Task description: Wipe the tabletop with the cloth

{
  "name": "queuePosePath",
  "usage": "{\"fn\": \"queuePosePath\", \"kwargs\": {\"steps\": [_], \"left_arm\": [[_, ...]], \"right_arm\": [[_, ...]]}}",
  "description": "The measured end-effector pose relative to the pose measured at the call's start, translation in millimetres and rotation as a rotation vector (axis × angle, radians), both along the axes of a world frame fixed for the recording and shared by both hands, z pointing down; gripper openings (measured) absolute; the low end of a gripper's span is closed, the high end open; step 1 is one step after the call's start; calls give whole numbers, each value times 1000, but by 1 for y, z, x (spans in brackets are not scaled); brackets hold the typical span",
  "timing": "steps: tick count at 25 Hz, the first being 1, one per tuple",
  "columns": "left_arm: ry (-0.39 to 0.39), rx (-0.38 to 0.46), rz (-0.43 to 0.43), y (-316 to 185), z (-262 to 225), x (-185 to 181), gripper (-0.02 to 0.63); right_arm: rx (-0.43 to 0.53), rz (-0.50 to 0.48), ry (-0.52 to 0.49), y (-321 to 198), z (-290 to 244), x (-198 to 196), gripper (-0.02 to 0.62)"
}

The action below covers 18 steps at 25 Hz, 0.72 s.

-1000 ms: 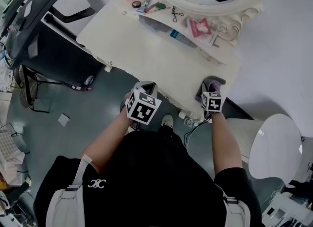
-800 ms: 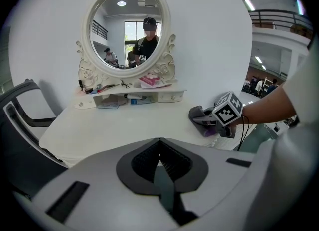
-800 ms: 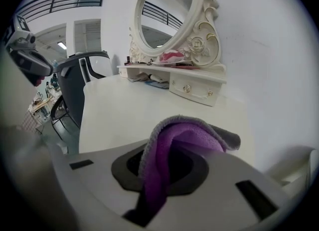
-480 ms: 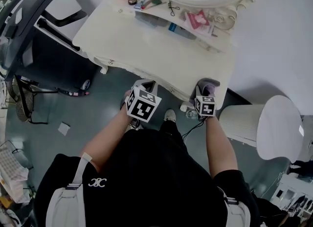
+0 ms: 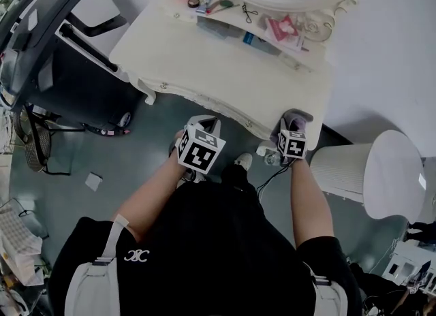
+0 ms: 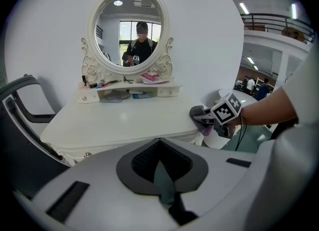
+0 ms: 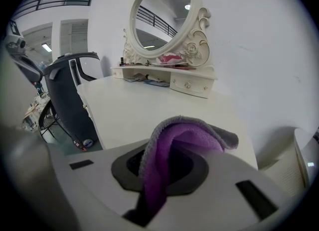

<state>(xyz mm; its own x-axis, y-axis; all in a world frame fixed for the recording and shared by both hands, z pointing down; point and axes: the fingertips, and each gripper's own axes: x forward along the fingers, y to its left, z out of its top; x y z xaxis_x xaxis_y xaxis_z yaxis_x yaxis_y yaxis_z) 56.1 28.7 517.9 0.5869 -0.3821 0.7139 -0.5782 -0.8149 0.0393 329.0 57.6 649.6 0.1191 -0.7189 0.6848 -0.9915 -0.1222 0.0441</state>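
Gripping the cloth [image 7: 185, 136] tight in the right gripper [image 5: 294, 118], with the purple fold bunched between the jaws and a grey edge flopped forward over them. Holding that cloth at the near right corner of the tabletop [image 5: 225, 69], right at the jaw tips; contact with the surface not certain. Holding the left gripper [image 5: 204, 121] off to the right gripper's left, just short of the table's front edge, above the floor [image 5: 136, 151], jaws squeezed together on nothing. Further ahead of both grippers, across the bare white top: a low shelf [image 6: 129, 91] of small items beneath an oval mirror [image 6: 130, 36]. Off to the left gripper's left, a dark machine [image 5: 48, 49]; off to the right gripper's right, a white ribbed bin [image 5: 340, 171].
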Motion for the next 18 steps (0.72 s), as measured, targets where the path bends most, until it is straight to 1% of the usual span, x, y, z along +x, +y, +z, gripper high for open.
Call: {"fn": "queuePosePath", "kwargs": {"steps": [3, 5, 8, 10, 12, 15, 18], "left_arm": [[11, -13, 2, 2, 0, -1, 5], [15, -28, -2, 1, 5, 2, 4], [3, -48, -12, -4, 15, 11, 5], [-5, -58, -9, -3, 19, 16, 5], [-17, -63, -2, -4, 21, 19, 4], [-43, -73, 4, -10, 30, 19, 4], [-61, -79, -1, -22, 34, 25, 4]], "right_arm": [[-27, 0, -56, 3, 1, -1, 41], [-49, -19, -104, 0, 0, -1, 41], [-54, -59, -139, -5, 1, 0, 41], [-51, -56, -152, -6, 5, 7, 41], [-47, -31, -156, -13, 3, 19, 41], [-39, 5, -131, -32, -5, 36, 41], [-38, 12, -124, -50, -1, 47, 41]]}}
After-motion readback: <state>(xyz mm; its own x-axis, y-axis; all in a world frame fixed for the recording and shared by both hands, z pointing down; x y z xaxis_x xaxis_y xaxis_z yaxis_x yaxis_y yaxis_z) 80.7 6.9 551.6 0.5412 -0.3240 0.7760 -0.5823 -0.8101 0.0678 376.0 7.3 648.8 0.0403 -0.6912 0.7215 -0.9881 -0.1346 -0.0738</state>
